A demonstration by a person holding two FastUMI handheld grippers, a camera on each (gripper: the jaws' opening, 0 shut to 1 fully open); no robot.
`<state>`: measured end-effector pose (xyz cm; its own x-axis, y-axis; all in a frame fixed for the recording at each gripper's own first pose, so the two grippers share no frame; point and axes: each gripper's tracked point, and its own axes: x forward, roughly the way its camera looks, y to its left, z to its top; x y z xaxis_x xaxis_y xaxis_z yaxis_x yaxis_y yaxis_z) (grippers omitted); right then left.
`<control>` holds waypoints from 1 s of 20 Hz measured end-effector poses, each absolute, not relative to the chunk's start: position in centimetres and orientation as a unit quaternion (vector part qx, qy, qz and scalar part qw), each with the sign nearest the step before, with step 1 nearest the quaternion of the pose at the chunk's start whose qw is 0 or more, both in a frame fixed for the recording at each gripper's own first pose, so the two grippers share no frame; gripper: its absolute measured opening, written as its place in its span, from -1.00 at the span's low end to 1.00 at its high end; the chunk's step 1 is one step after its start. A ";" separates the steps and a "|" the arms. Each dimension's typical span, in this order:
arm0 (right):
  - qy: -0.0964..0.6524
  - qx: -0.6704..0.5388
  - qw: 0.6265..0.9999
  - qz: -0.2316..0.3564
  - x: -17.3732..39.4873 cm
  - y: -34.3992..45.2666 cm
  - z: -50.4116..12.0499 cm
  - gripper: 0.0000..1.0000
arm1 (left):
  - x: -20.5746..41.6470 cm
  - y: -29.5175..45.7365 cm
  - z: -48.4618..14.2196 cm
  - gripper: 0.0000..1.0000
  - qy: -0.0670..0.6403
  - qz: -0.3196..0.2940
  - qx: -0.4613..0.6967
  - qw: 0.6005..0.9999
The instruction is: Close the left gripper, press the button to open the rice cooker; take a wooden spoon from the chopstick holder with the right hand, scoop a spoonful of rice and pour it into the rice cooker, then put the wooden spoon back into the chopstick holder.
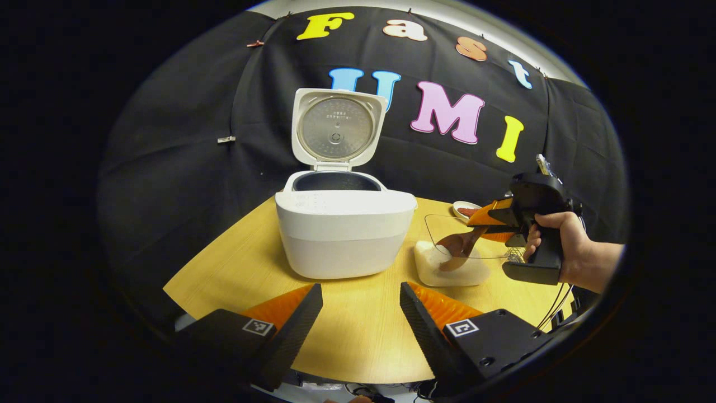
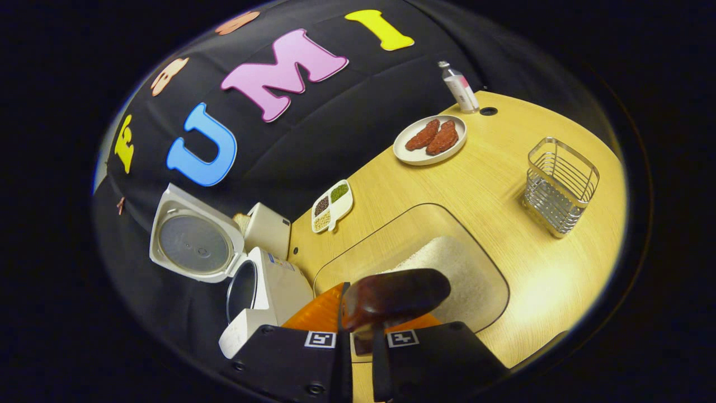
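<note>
You are working through the scooping step. The white rice cooker (image 1: 344, 235) is sitting at the table's centre with its hinged lid (image 1: 335, 129) standing open at twelve o'clock, so the button press looks finished. Your left gripper (image 1: 361, 313) is hanging spread and empty at six o'clock, holding nothing. Your right gripper (image 1: 489, 221), at three o'clock of the cooker, is pinching the handle of the dark wooden spoon (image 1: 456, 246), and the spoon's bowl is dipping into the clear glass dish of white rice (image 1: 447, 263) just beside the cooker. In the right gripper view the spoon (image 2: 394, 296) is lying over the rice (image 2: 447, 268), with the empty wire chopstick holder (image 2: 559, 184) at two o'clock. Next you are probably needing to lift a level spoonful and carry it toward nine o'clock over the cooker's open pot, keeping the bowl flat so grains do not spill.
</note>
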<state>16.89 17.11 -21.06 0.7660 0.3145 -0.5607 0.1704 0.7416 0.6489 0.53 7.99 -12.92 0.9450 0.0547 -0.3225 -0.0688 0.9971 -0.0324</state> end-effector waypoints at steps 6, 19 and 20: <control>0.318 0.404 0.857 0.005 17.4 12.6 -18.9 -0.63 | 0.5 6.0 -12.3 0.92 0.158 0.013 -0.021 0.987; 0.266 0.486 0.832 0.026 20.3 13.0 -9.4 -0.63 | -0.2 3.9 -11.8 0.92 0.151 -0.012 -0.013 0.988; 0.262 0.484 0.834 0.038 20.7 14.0 -8.5 -0.63 | -0.3 3.9 -11.6 0.92 0.150 -0.012 -0.013 0.989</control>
